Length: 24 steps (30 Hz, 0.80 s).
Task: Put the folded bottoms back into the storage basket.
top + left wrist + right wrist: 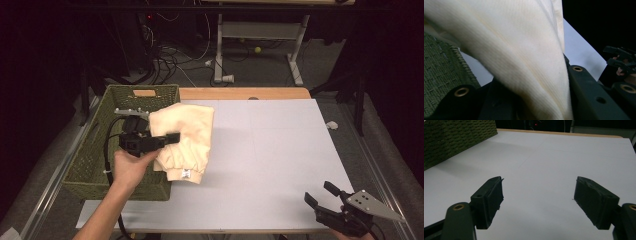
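- Cream cloth [183, 138] is clamped in the left gripper [170, 138], its jaws closed on a fold; it hangs bunched over the right rim of the green woven basket [100, 150] and spills onto the white table [280, 150], a small label at its near hem.
- In the left gripper view the cloth [524, 57] rises between the two black jaws, the basket wall [439, 82] just beside it at left.
- Right gripper [320, 196] sits at the near right corner, well apart from the cloth, jaws spread wide with nothing between them, bare table [544, 165] ahead.
- Beyond the far edge: desk legs [260, 45], cables [170, 55] and a small yellow ball [258, 49] on the floor.
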Tool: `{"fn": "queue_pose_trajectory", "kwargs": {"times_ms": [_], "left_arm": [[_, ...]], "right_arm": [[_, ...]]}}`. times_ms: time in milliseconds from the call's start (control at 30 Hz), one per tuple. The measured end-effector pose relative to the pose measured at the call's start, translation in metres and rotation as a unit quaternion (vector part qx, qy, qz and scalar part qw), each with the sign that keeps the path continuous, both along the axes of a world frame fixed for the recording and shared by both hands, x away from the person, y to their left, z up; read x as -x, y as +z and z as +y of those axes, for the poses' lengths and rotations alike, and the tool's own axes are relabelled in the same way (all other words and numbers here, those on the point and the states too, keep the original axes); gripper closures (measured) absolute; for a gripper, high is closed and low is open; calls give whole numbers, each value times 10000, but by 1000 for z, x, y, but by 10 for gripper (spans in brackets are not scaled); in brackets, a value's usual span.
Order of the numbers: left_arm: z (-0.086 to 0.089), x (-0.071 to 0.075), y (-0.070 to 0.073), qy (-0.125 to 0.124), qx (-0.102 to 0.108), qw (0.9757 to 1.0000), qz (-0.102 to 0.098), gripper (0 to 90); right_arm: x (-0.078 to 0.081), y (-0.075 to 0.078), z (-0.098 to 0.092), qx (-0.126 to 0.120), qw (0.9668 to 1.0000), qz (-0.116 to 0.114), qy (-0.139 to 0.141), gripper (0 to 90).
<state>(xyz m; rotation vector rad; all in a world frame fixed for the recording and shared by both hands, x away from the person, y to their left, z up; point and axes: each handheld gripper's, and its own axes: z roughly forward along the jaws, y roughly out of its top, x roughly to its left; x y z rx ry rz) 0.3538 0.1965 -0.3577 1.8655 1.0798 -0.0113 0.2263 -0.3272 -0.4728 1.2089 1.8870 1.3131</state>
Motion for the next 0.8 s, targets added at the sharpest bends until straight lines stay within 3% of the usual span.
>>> {"fn": "queue_pose_trajectory", "kwargs": {"times_ms": [800], "left_arm": [[34,9,6,340,61,9993,-116,682]], "right_arm": [[0,0,0,-27,10000,20,-4,238]]}}
